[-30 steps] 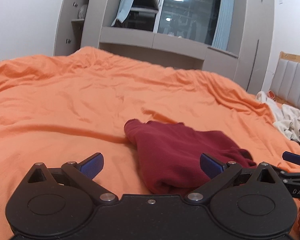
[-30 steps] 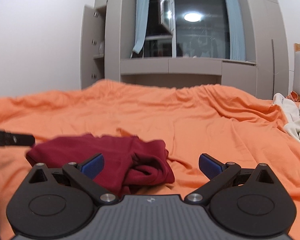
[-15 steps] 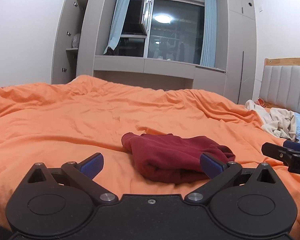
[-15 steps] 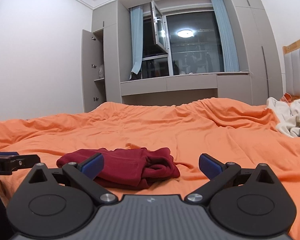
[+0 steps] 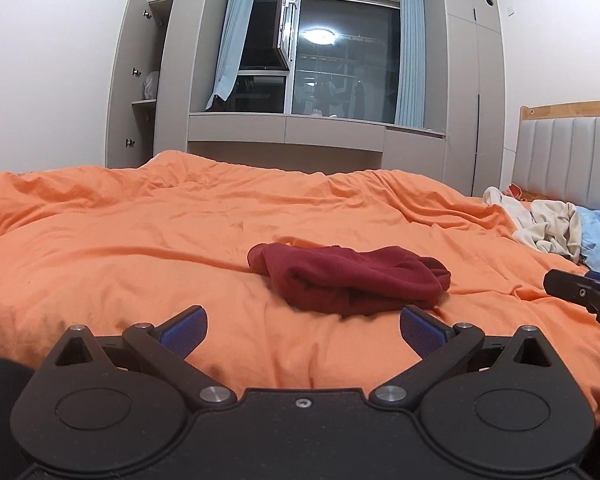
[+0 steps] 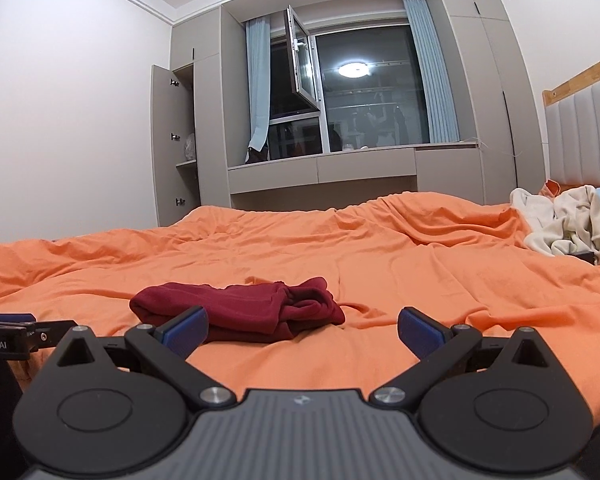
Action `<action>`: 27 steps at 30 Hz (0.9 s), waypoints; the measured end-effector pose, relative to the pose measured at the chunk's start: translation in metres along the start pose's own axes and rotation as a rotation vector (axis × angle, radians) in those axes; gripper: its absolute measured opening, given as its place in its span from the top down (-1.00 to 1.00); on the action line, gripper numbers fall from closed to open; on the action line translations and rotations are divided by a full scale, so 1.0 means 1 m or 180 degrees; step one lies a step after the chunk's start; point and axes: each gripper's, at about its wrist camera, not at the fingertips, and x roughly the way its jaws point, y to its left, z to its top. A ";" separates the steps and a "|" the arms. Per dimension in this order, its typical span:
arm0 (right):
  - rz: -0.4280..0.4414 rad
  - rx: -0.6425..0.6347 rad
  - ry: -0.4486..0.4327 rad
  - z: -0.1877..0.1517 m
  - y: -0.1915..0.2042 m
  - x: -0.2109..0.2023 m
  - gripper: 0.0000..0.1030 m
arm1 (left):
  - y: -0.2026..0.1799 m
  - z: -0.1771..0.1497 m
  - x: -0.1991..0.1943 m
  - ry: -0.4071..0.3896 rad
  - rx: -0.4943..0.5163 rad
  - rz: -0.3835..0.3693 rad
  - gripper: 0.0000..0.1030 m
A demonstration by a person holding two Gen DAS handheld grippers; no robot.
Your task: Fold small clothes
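Maroon garment (image 5: pixel 350 280) folded mid-bed on orange duvet (image 5: pixel 140 248), clear of both tools. Left gripper (image 5: pixel 302 326) spread, empty; right gripper (image 6: pixel 302 326) likewise. Next, probably: reach unfolded pile (image 6: pixel 560 220) near headboard, pinching one layer only.

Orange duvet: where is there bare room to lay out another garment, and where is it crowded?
Bare orange duvet lies left of and behind the folded maroon garment, up to the window-side edge. Crowded: the cream and blue clothes pile by the headboard.
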 end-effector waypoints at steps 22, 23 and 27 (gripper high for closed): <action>0.0006 -0.0059 0.0063 -0.002 0.004 0.003 -1.00 | -0.003 -0.006 0.000 0.0101 0.0039 -0.0012 -0.99; 0.0006 -0.0060 0.0062 -0.002 0.004 0.003 -1.00 | -0.003 -0.005 0.000 0.0103 0.0038 -0.0012 -0.99; 0.0008 -0.0059 0.0062 -0.002 0.004 0.003 -1.00 | -0.003 -0.005 0.000 0.0102 0.0039 -0.0011 -0.99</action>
